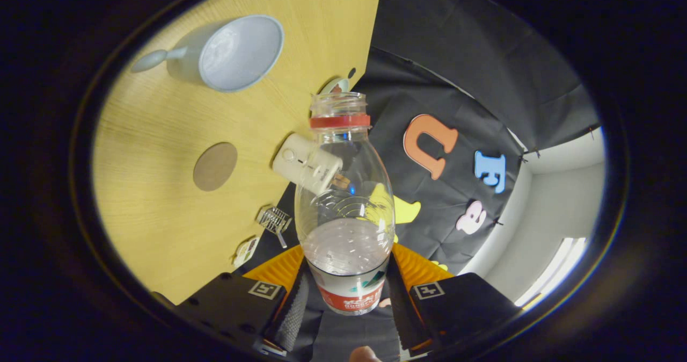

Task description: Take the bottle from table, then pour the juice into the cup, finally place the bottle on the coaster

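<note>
a clear bottle [343,201] sits clamped in the gripper [348,292], both fingers [294,308] pressing on its labelled lower body from either side, its uncapped neck with a red ring pointing away ahead of them. the view is rolled, so the wooden table [161,190] stands tilted up on one side and the dark cloth wall on the other. a little clear liquid lies in the bottle's lower part near the fingers, its surface level with the top of the label. the grey cup [231,53], with a stubby handle, lies well beyond the bottle's mouth and off to the table side, its open bowl turned toward the camera and apart from the bottle. the round brown coaster [215,166] lies flat on the table between the cup and the fingers, well apart from both. a cream-coloured device [307,163] sits near the table's edge, just beside the bottle's shoulder and partly seen through the clear plastic. a small clear clip-like object [275,221] lies near the same edge, closer to the fingers, and a small printed tag [246,251] lies just past it. a fingertip [367,354] shows below the bottle's base, between the fingers.
</note>
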Demonstrator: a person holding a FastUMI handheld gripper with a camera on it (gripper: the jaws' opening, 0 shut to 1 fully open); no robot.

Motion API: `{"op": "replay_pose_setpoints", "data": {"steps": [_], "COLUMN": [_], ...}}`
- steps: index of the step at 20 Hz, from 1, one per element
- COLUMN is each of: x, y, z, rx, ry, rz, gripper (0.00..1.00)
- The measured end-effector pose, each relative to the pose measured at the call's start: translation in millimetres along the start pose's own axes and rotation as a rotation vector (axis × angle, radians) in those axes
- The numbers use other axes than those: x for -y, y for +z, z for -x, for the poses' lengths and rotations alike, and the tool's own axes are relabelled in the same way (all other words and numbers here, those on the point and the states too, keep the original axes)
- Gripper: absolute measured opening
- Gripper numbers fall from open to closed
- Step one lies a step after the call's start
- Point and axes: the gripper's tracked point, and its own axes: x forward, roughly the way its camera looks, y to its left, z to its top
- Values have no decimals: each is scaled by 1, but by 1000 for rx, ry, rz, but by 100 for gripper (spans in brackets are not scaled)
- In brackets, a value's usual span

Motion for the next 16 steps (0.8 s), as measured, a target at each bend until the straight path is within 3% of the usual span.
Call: {"op": "replay_pose_setpoints", "data": {"steps": [16], "x": [2], "y": [5], "z": [2], "rx": [2], "ry": [-8], "rz": [7], "gripper": [74]}}
